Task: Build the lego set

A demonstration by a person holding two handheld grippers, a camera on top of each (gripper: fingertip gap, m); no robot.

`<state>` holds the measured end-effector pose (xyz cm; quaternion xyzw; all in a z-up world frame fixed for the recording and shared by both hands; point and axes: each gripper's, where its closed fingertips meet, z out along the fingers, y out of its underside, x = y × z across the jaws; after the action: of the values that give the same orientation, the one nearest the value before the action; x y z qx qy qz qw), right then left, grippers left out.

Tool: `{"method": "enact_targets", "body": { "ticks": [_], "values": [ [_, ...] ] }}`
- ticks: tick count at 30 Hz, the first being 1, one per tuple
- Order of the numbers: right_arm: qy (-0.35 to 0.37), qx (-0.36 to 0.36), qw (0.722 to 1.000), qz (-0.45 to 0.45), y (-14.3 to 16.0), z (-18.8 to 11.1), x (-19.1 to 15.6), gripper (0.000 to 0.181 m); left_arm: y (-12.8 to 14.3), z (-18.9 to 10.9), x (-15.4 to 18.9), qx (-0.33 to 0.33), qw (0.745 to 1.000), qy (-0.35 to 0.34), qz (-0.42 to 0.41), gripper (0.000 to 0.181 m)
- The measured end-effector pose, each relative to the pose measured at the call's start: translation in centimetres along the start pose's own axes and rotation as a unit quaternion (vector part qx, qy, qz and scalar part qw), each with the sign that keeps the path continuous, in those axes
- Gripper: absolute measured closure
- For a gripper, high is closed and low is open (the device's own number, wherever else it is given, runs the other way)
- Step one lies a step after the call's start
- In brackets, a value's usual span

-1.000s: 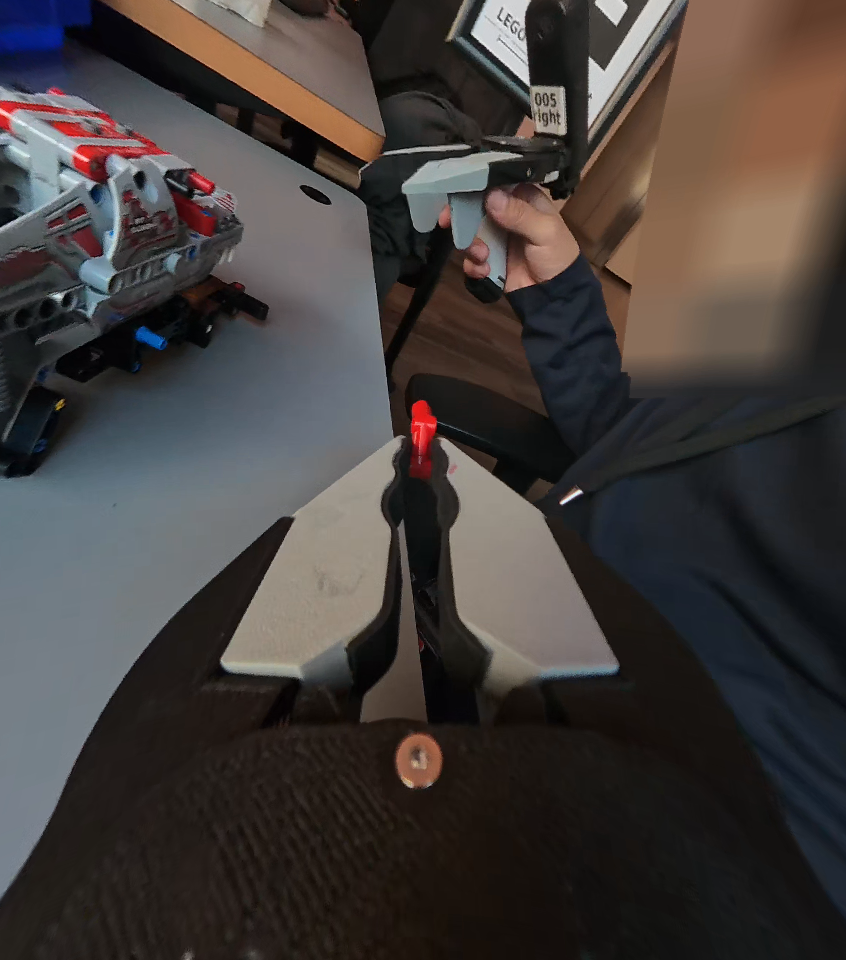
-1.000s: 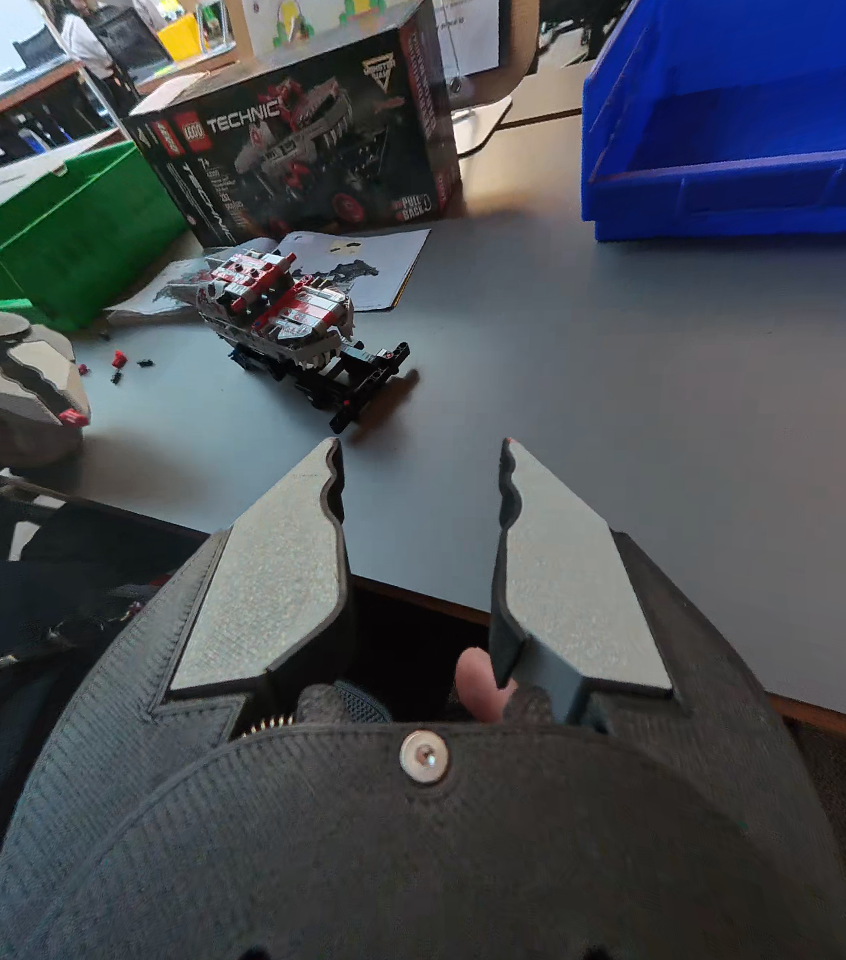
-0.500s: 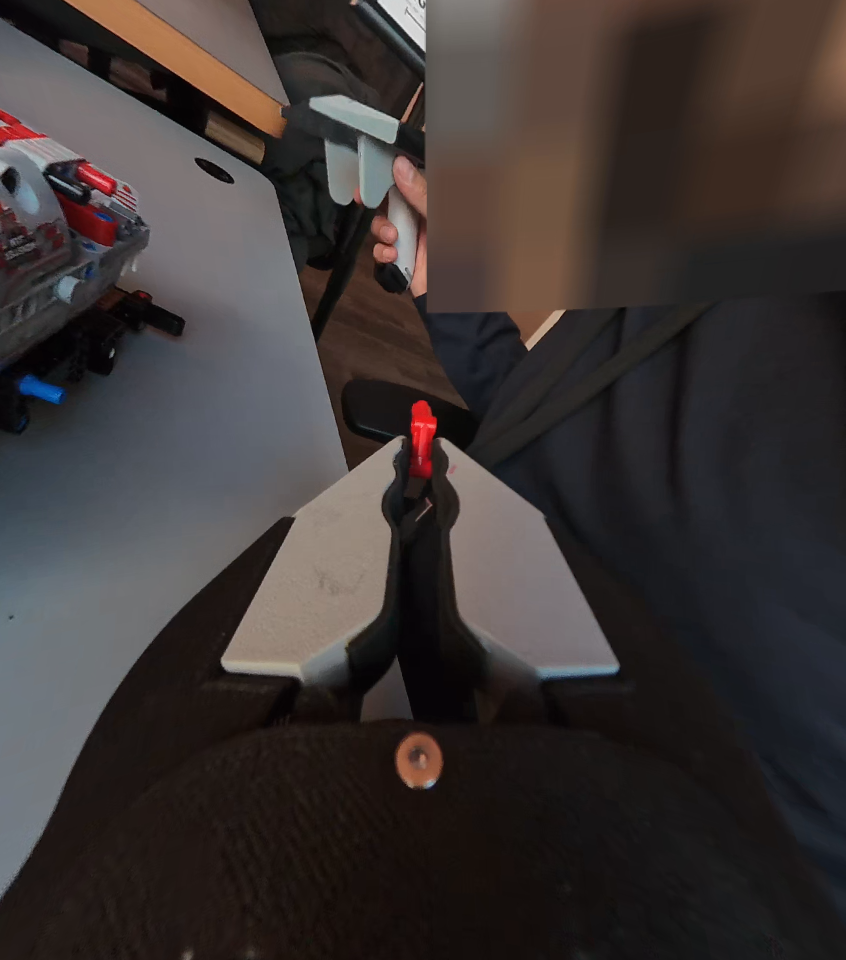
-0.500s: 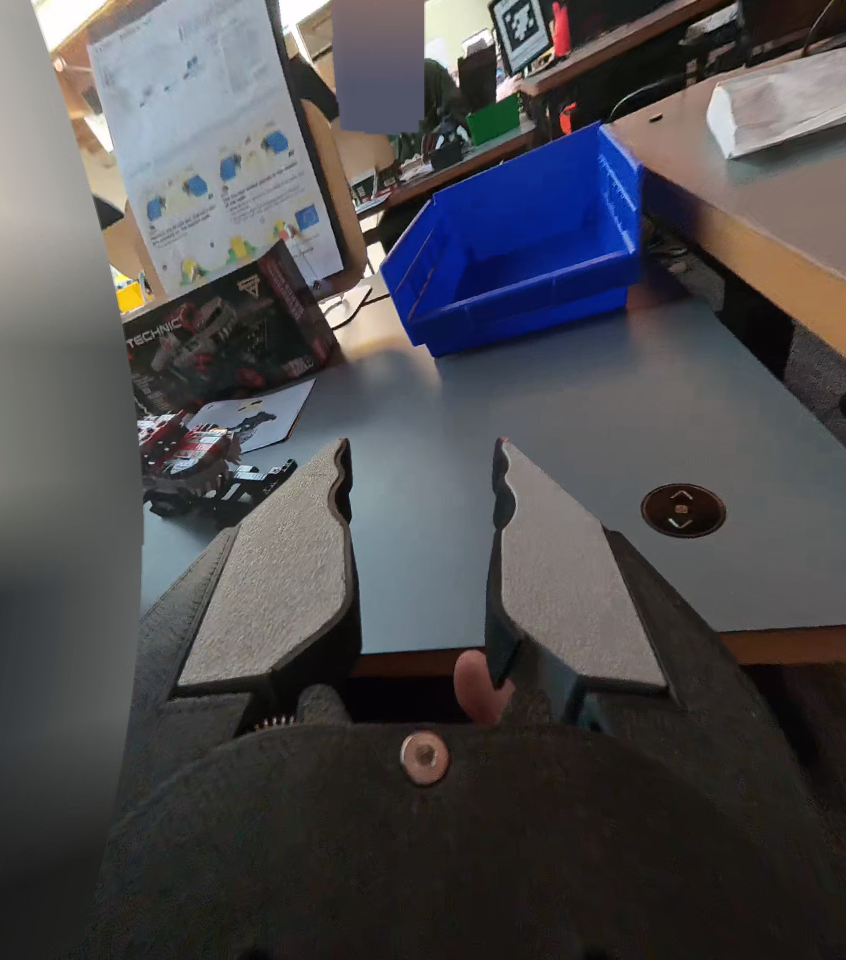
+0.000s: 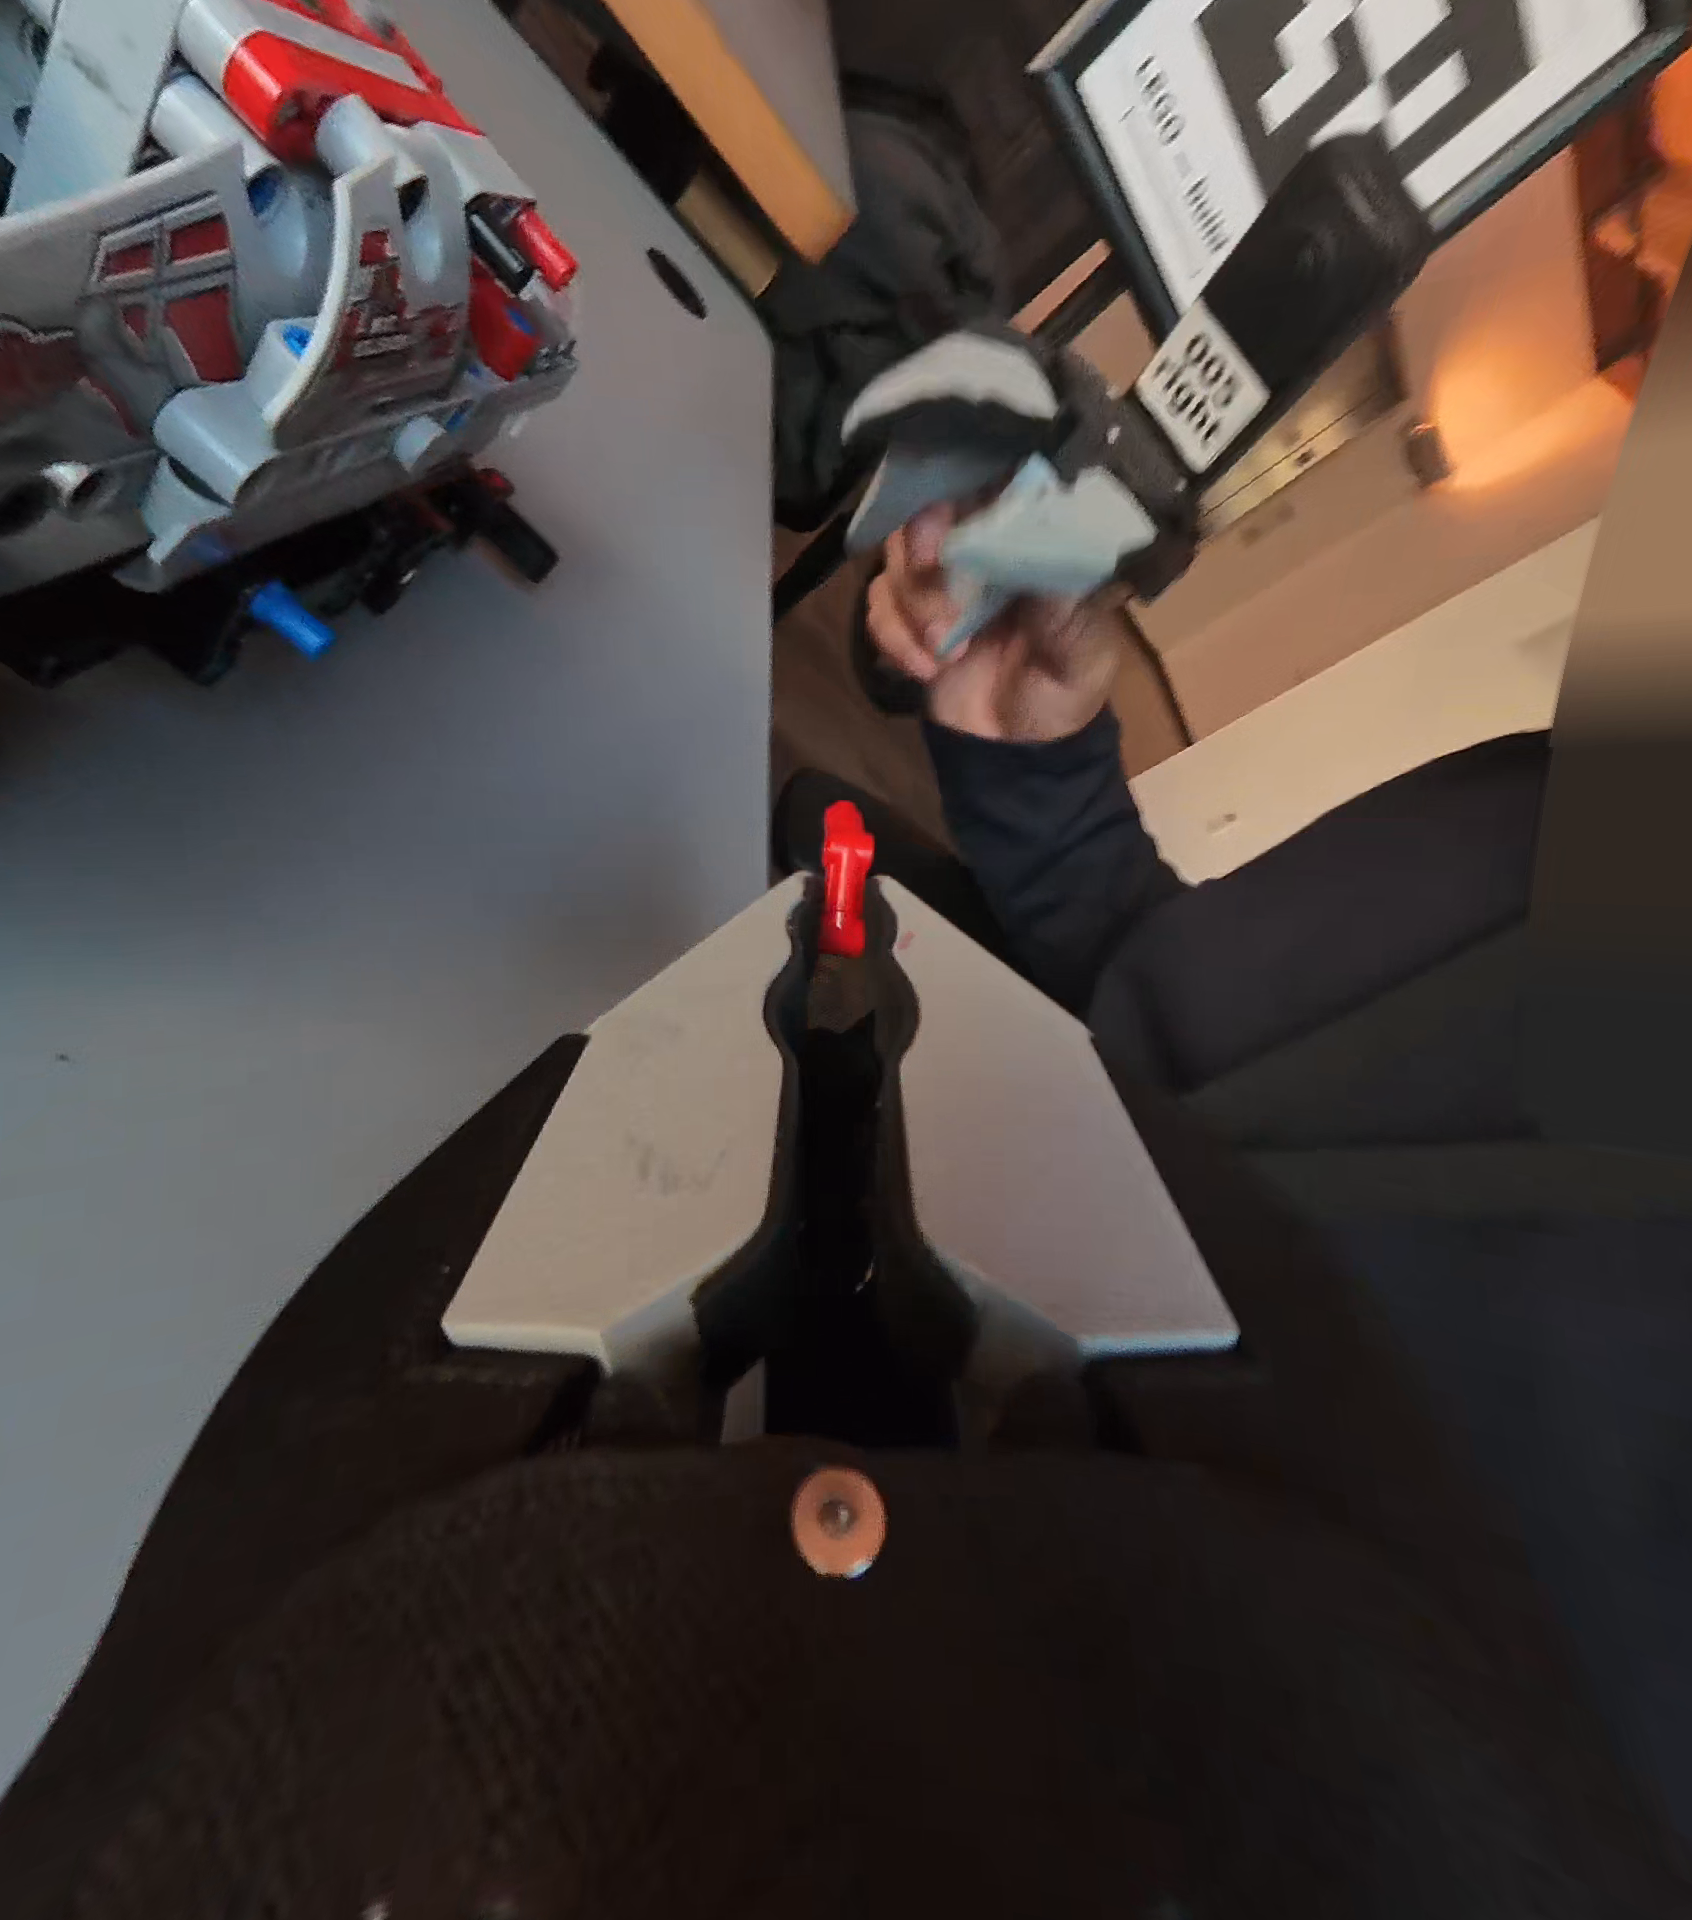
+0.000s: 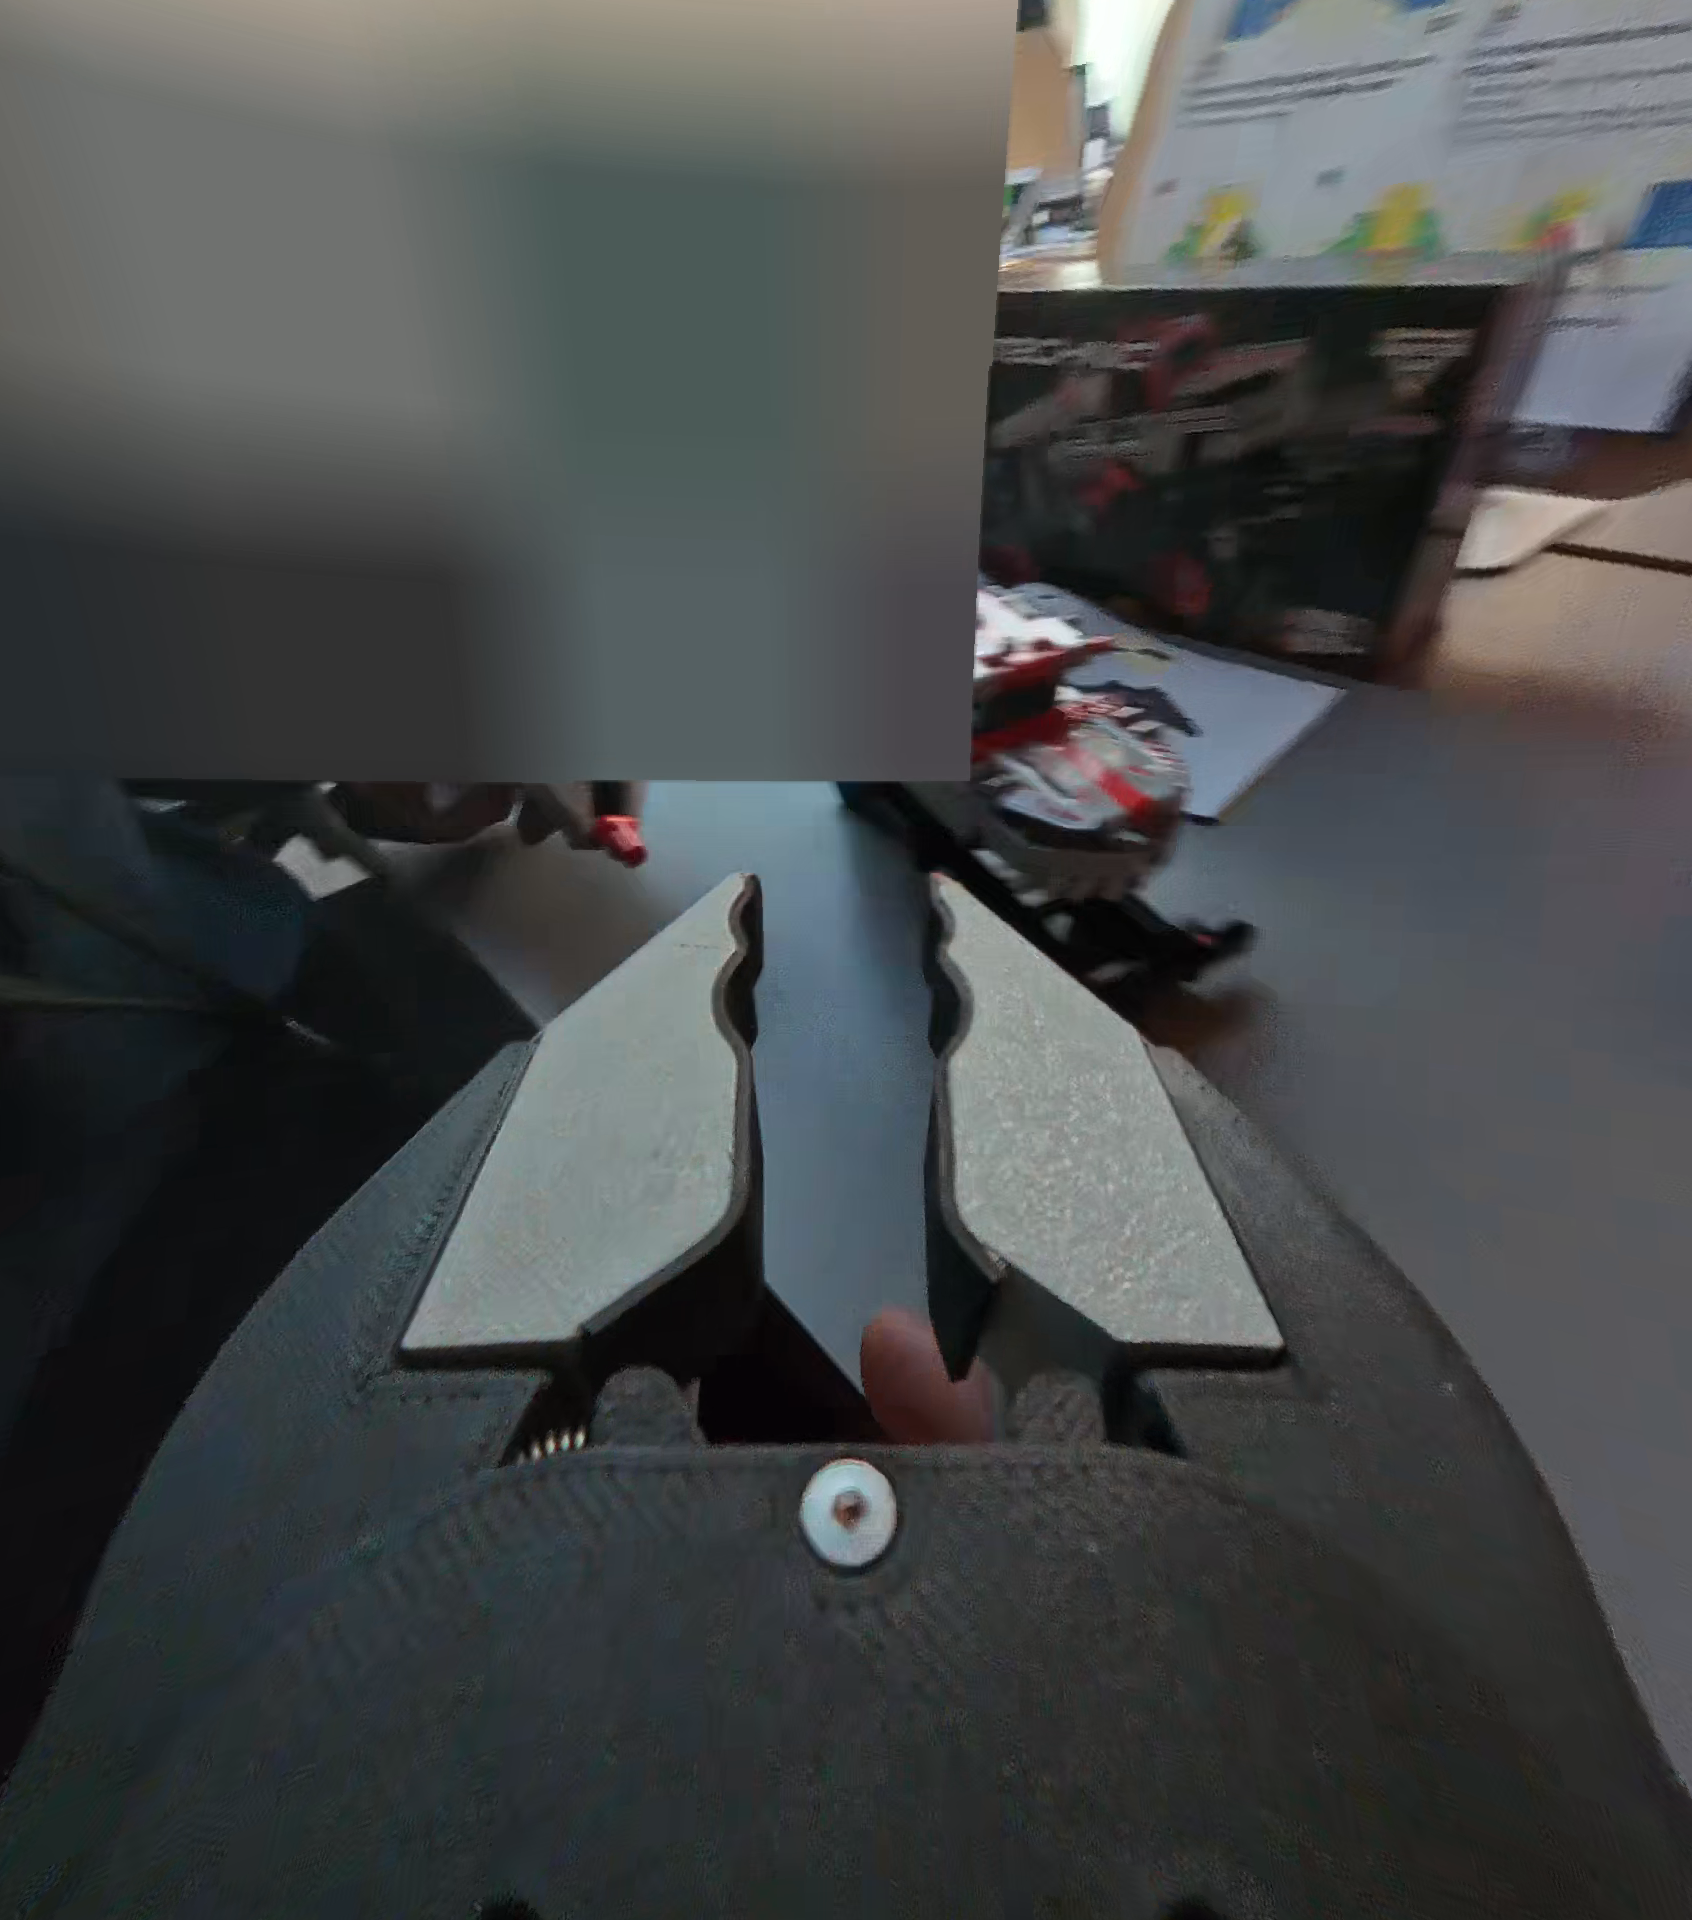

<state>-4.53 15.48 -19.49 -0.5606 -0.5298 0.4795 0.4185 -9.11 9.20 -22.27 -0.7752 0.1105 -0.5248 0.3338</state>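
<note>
My left gripper point(image 5: 842, 902) is shut on a small red lego pin point(image 5: 843, 875) that sticks out past its tips, held over the table's right edge. The red, grey and black lego vehicle point(image 5: 198, 343) stands on the grey table point(image 5: 354, 935) at the upper left. My right gripper point(image 6: 842, 906) is open and empty, held low near the table edge; it shows in the left wrist view point(image 5: 987, 488) off the table to the right. In the right wrist view the vehicle point(image 6: 1081, 779) is ahead to the right, and the red pin point(image 6: 618, 834) shows to the left.
The dark lego box point(image 6: 1226, 468) stands behind the vehicle, with a white instruction sheet point(image 6: 1226, 717) beside it. A poster board point(image 6: 1444, 125) rises behind. A framed marker sign point(image 5: 1341, 135) and a person's dark sleeve point(image 5: 1039, 842) are off the table's right edge. The tips of one gripper are about 10 cm away from the tips of the other.
The right gripper has swung left and dropped low toward the vehicle and the left gripper, its jaws a little narrower. The left gripper has come closer to the vehicle, still holding the red pin.
</note>
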Motion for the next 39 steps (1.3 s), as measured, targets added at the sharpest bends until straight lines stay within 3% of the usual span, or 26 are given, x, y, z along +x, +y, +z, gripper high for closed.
{"method": "enact_targets", "body": {
  "ticks": [3,7,9,18,28,39],
  "values": [
    [-0.076,-0.046,0.995,-0.053,1.2,4.0,-4.9,0.153,0.5,-1.1,0.8,0.011,1.000,0.021,-0.011,0.177],
    [-0.116,-0.101,0.983,-0.097,3.1,7.2,-8.3,0.169,1.9,-2.8,1.5,0.007,0.999,0.029,0.013,0.177],
    [-0.136,-0.109,0.980,-0.100,3.1,8.1,-9.5,0.163,2.3,-3.6,2.2,0.005,0.998,0.038,0.040,0.177],
    [-0.218,-0.117,0.965,-0.084,1.8,10.9,-13.6,0.158,4.7,-6.9,2.2,-0.036,0.976,-0.061,0.208,0.177],
    [-0.234,-0.150,0.957,-0.081,2.4,14.1,-14.2,0.165,4.9,-9.3,0.8,-0.016,0.974,-0.076,0.212,0.177],
    [-0.242,-0.124,0.962,-0.021,0.7,16.2,-13.5,0.177,3.1,-12.1,0.2,0.052,0.983,-0.059,0.165,0.176]
  ]
}}
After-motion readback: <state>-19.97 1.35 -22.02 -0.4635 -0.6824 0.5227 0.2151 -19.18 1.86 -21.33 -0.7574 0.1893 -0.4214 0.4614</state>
